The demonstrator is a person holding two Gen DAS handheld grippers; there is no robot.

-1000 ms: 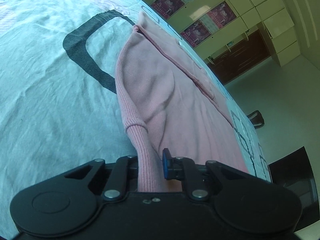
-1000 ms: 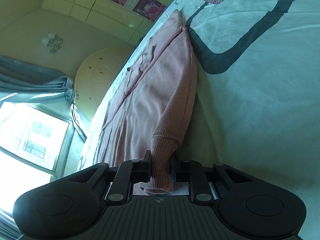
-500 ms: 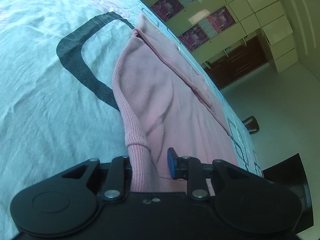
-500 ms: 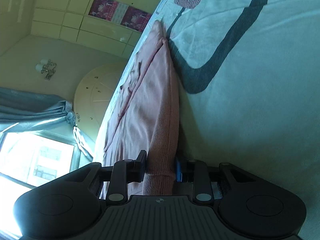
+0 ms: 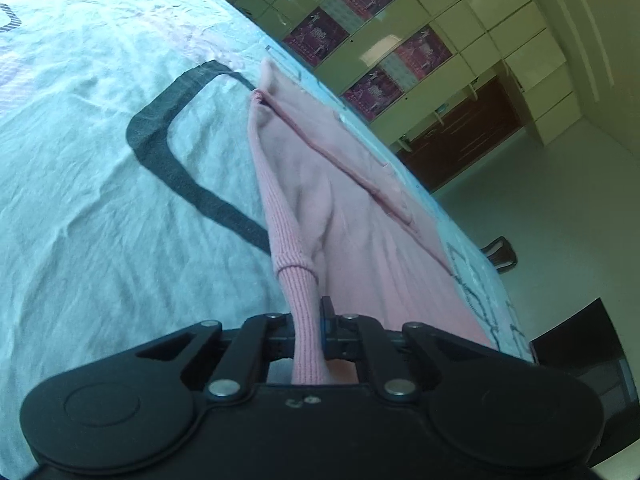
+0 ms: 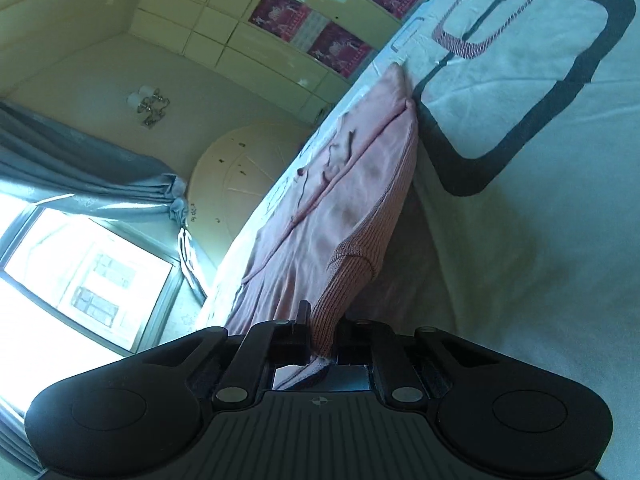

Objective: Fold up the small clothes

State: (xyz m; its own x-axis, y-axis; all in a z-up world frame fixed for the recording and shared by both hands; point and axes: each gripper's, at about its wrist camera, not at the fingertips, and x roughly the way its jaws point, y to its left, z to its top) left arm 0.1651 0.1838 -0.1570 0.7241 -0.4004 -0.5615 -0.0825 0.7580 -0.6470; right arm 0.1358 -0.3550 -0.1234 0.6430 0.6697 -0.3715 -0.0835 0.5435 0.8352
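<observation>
A pink ribbed knit garment [image 5: 352,216] lies stretched on a pale bedsheet [image 5: 100,200] with dark band patterns. My left gripper [image 5: 308,328] is shut on a ribbed cuff of the garment [image 5: 300,292], holding it lifted off the sheet. In the right wrist view the same garment [image 6: 348,200] runs away from me. My right gripper [image 6: 322,332] is shut on the other ribbed cuff [image 6: 344,280], also raised above the sheet [image 6: 540,220]. The far end of the garment rests on the bed.
The bed edge runs along the garment's far side, with floor [image 5: 552,208] beyond. A dark chair [image 5: 500,252] and a black box [image 5: 580,352] stand on the floor. A wall of cabinets with posters [image 5: 376,48] is behind. A window [image 6: 80,280] and curtain [image 6: 80,184] are at the left.
Both grippers have lifted and pulled the cuffs, and the views tilted. The left jaws have closed tighter on the cuff than half a second ago.
</observation>
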